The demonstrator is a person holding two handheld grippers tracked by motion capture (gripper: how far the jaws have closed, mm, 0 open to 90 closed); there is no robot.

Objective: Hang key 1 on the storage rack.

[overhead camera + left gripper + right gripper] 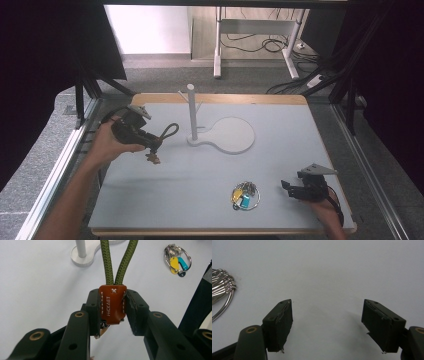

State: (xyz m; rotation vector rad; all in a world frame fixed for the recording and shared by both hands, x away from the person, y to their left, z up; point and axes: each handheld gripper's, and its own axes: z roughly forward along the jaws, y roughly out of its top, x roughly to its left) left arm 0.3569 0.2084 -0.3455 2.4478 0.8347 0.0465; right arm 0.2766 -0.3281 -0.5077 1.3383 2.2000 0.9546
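Brown leather tab (pixel 112 303), stitched, joining an olive braided cord loop (pixel 120 262); a keychain, clamped at the tab between the jaws of the left gripper (pixel 150 142) and held above the table (pixel 165 200), near the white peg stand (pixel 192 114). Likely light; cord soft and floppy, tab firmer and the better purchase. Metal fittings hang below. Second item: key ring (pixel 245 195) with yellow and blue tags, flat on the table, probably slippery. Right gripper (pixel 287 187), jaws apart, empty, just beside it.
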